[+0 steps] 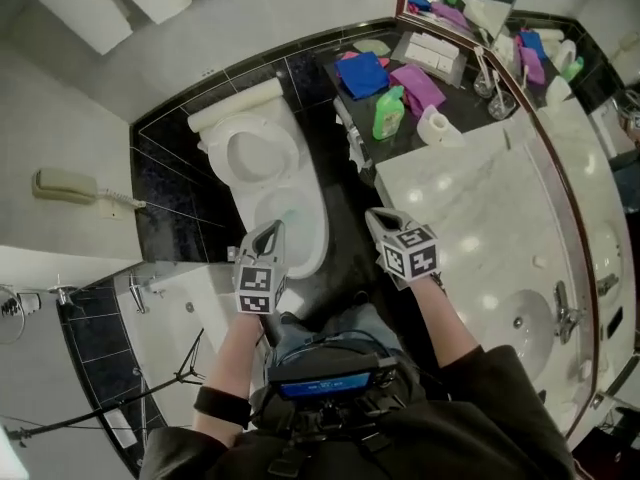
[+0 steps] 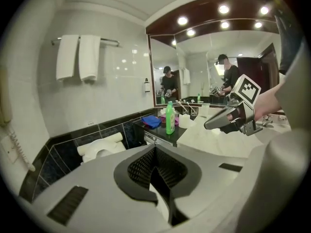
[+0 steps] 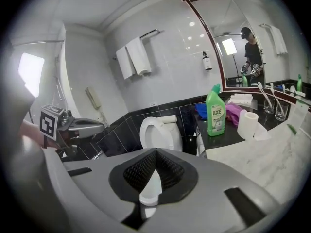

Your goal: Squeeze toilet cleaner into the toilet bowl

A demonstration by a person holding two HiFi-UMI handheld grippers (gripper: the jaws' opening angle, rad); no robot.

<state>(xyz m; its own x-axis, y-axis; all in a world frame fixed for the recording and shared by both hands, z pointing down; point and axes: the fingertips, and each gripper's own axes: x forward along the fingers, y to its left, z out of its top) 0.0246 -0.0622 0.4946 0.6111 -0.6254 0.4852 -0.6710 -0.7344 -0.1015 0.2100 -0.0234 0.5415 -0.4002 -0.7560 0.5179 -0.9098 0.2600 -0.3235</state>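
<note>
Left gripper (image 1: 272, 231) and right gripper (image 1: 379, 218): jaws together, empty. Cleaner bottle (image 1: 388, 113) stands on the far tabletop (image 1: 465, 108), right of the toilet bowl (image 1: 322, 230). Pickup apparently pending. Next: open jaws, reach the bottle.

White walls (image 2: 116, 81) rose above a black tile band (image 1: 165, 183); recessed spotlights (image 2: 182, 21) glowed over the mirror (image 2: 194, 67); two towels (image 2: 68, 57) hung.

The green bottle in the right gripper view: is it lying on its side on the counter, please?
No, the green bottle stands upright on the dark counter, with its cap uppermost.
</note>
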